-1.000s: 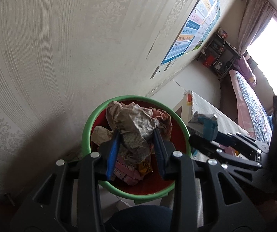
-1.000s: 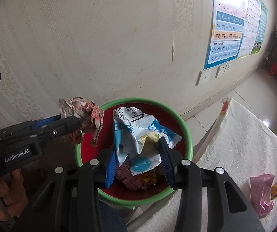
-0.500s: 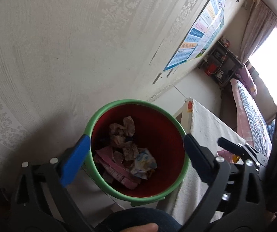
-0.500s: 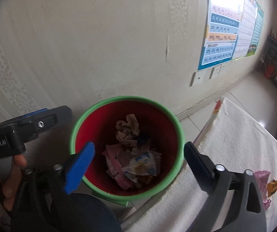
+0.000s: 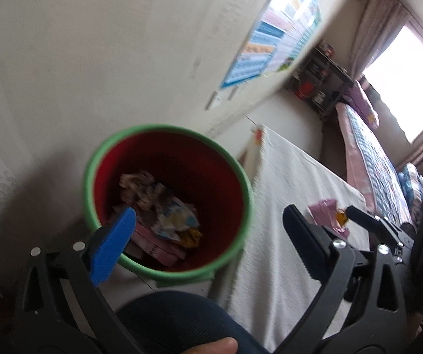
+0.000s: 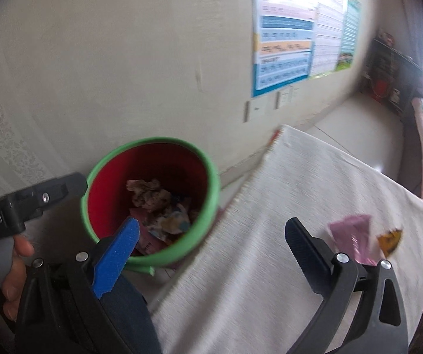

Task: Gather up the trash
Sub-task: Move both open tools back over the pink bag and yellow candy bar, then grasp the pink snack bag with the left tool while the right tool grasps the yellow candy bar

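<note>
Trash [image 5: 164, 206] sits heaped in the bottom of the red bin [image 5: 235, 183] with its green rim, down by the wall! Left tongs [image 5: 208, 236] gape wide with nothing between them, over the bin's near edge. Right tongs [image 6: 211, 244] just as wide and empty, straddling bin and white-clothed surface [image 6: 300, 177]. On that surface, a pink wrapper [image 6: 351, 236] and an orange scrap [image 6: 390, 240] lie near each other.

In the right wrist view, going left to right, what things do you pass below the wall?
left gripper → green-rimmed red bin → white cloth → pink wrapper → orange wrapper
</note>
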Action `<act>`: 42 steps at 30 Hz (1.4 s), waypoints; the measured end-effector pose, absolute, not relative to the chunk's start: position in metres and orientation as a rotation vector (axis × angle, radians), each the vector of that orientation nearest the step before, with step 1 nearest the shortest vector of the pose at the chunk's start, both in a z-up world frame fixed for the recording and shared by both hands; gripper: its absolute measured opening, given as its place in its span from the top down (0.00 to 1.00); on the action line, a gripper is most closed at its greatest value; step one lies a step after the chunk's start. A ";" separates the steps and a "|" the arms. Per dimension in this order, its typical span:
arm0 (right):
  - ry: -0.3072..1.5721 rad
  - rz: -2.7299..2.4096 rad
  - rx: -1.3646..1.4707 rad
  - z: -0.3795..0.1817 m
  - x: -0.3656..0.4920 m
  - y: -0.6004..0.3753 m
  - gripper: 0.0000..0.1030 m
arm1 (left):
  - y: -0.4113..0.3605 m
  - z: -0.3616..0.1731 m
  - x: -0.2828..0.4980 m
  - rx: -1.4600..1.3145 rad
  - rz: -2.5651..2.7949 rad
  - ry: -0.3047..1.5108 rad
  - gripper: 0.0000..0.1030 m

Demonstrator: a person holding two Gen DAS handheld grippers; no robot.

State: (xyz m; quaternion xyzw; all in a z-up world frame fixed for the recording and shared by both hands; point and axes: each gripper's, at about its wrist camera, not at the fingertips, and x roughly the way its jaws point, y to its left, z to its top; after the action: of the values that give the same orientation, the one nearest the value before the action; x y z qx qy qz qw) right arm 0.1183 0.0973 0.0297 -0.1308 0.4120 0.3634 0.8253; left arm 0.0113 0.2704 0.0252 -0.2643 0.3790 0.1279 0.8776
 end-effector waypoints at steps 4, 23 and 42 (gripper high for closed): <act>0.881 0.707 -0.261 0.032 0.125 0.059 0.07 | 0.242 0.024 0.021 -0.528 0.224 0.812 0.05; 0.892 0.418 -0.080 0.032 0.167 -0.116 0.07 | 0.110 0.015 0.086 -0.420 0.014 0.898 0.05; 0.969 0.376 -0.021 -0.002 0.219 -0.156 0.07 | 0.058 -0.027 0.169 -0.463 -0.055 1.012 0.06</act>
State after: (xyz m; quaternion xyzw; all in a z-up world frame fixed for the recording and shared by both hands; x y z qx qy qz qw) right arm 0.2186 -0.1563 -0.0022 -0.0099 0.4629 0.1795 0.8680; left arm 0.1688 0.0582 -0.0267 -0.2197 0.4804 -0.0259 0.8487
